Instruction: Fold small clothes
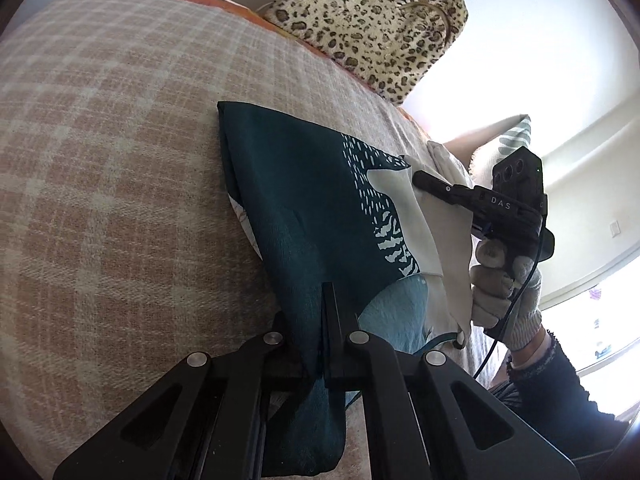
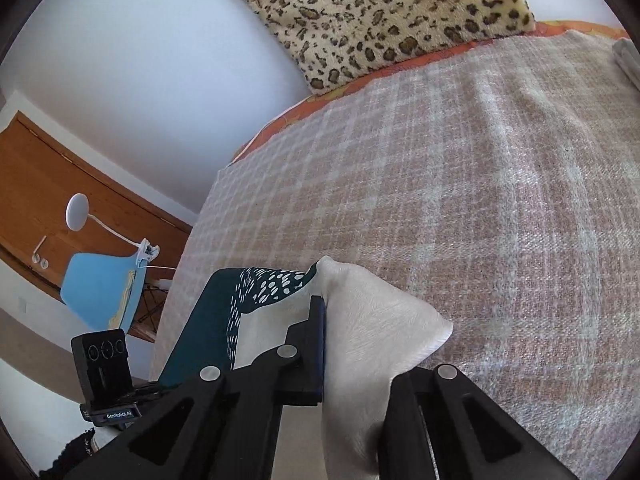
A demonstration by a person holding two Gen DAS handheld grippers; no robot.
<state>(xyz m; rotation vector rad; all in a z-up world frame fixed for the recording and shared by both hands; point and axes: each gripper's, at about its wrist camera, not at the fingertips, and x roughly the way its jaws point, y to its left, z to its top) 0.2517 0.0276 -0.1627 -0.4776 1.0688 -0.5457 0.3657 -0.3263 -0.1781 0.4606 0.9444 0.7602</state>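
A small cloth [image 1: 296,200], dark teal with white dashes, a zebra patch and a cream part, lies on a pink plaid blanket [image 1: 112,152] and is lifted at its near edge. My left gripper [image 1: 320,320] is shut on the teal edge, which hangs down between the fingers. My right gripper [image 1: 420,178] grips the cream corner at the cloth's right side. In the right wrist view the right gripper [image 2: 326,320] is shut on the cream corner [image 2: 372,320]; the teal part [image 2: 208,320] trails to the left.
A leopard-print cushion [image 1: 372,20] stands at the back of the bed [image 2: 500,168]. A patterned pillow [image 1: 508,140] lies at the right. A blue chair [image 2: 104,292] with a clip lamp [image 2: 78,212] and a wooden door [image 2: 36,184] stand beside the bed.
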